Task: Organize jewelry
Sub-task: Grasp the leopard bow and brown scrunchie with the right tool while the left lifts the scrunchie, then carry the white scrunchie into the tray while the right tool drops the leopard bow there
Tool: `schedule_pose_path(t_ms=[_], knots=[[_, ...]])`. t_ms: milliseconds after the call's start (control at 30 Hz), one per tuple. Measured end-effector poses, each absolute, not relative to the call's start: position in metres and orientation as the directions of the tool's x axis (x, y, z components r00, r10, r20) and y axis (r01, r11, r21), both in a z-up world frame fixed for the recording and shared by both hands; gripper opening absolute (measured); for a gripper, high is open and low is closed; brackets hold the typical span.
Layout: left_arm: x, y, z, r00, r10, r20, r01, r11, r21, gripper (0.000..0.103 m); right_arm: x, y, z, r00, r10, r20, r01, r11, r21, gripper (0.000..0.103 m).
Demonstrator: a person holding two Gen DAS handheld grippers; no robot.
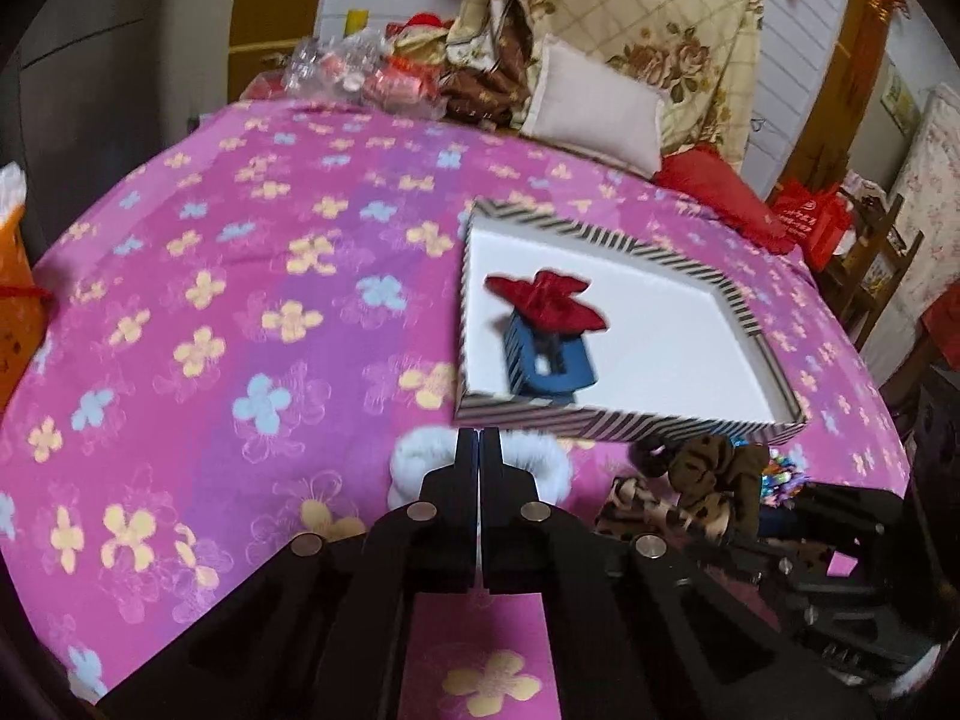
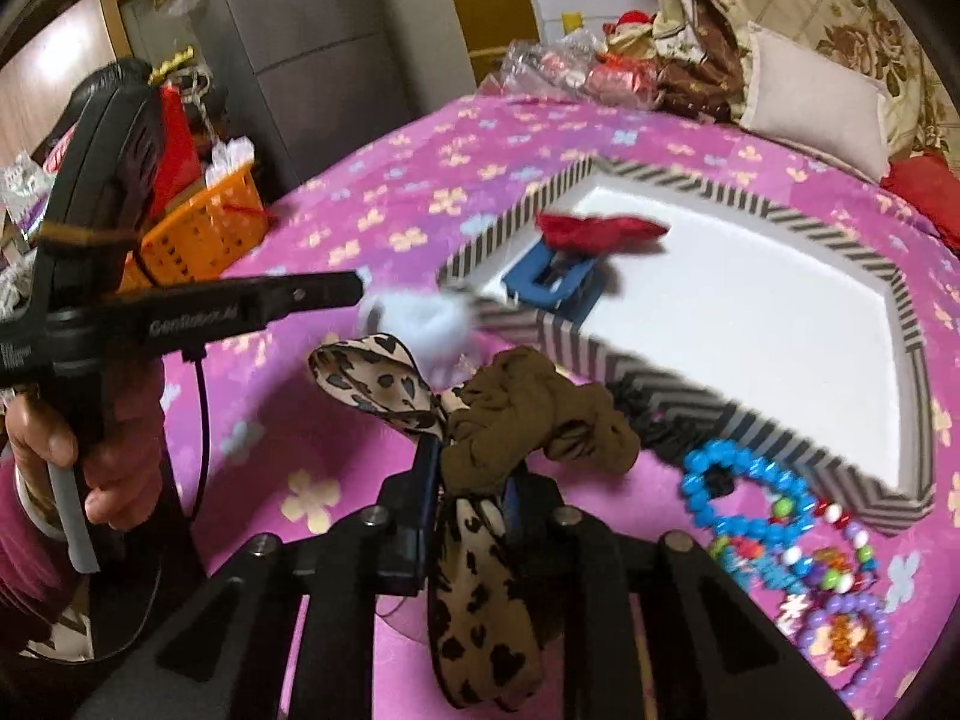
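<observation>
A striped-rimmed white tray (image 1: 600,423) lies on the pink flowered bedspread. Inside it are a red fabric bow (image 1: 546,300) and a blue claw clip (image 1: 546,366). My left gripper (image 1: 480,435) is shut on a pale blue fluffy scrunchie (image 1: 540,459) just in front of the tray's near rim. In the right wrist view the left gripper (image 2: 360,291) carries that fluffy scrunchie (image 2: 420,321) clear of the bed. My right gripper (image 2: 471,468) is shut on a brown scrunchie with leopard-print ribbon (image 2: 528,414), lifted beside the tray (image 2: 660,378).
Blue and coloured bead bracelets (image 2: 744,498) lie on the bedspread right of my right gripper. An orange basket (image 2: 204,228) stands off the bed's left edge. Pillows (image 1: 594,102) and wrapped packets (image 1: 342,66) crowd the far end. A person's hand (image 2: 48,438) holds the left gripper's handle.
</observation>
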State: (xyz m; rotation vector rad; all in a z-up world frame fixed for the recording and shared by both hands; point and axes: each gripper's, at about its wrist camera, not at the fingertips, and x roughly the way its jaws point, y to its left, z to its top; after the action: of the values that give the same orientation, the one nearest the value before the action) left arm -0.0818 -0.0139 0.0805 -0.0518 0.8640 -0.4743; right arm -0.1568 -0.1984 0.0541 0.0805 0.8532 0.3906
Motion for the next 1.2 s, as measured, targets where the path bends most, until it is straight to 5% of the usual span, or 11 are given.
schedule_pose_path(t_ms=[133,200,267,467,800,967,1200], knots=[[-0.08,-0.014,0.085,0.537,-0.443,-0.718,0.384,0.886,-0.26,0.008,-0.157,-0.205,0.064,0.611,0.36,-0.705,-0.287,0.931,0.226,0.02],[-0.08,-0.013,0.081,0.527,-0.451,-0.72,0.387,0.882,-0.269,0.019,-0.159,-0.208,0.064,0.612,0.361,-0.704,-0.282,0.931,0.232,0.02],[-0.079,-0.012,0.074,0.516,-0.446,-0.731,0.38,0.884,-0.272,0.049,-0.159,-0.21,0.061,0.607,0.363,-0.707,-0.274,0.931,0.242,0.02],[-0.075,-0.005,0.053,0.48,-0.453,-0.751,0.341,0.885,-0.317,0.061,-0.158,-0.209,0.051,0.584,0.369,-0.723,-0.27,0.928,0.255,0.02],[-0.062,-0.02,0.029,0.454,-0.495,-0.741,0.327,0.866,-0.378,0.062,-0.156,-0.213,0.045,0.576,0.365,-0.731,-0.25,0.93,0.268,0.02],[-0.053,-0.022,0.023,0.418,-0.51,-0.752,0.302,0.858,-0.415,0.036,-0.155,-0.221,0.043,0.581,0.373,-0.724,-0.224,0.928,0.298,0.02],[-0.06,-0.028,0.034,0.456,-0.479,-0.75,0.304,0.876,-0.374,0.024,-0.158,-0.223,0.05,0.597,0.366,-0.714,-0.225,0.93,0.289,0.02]])
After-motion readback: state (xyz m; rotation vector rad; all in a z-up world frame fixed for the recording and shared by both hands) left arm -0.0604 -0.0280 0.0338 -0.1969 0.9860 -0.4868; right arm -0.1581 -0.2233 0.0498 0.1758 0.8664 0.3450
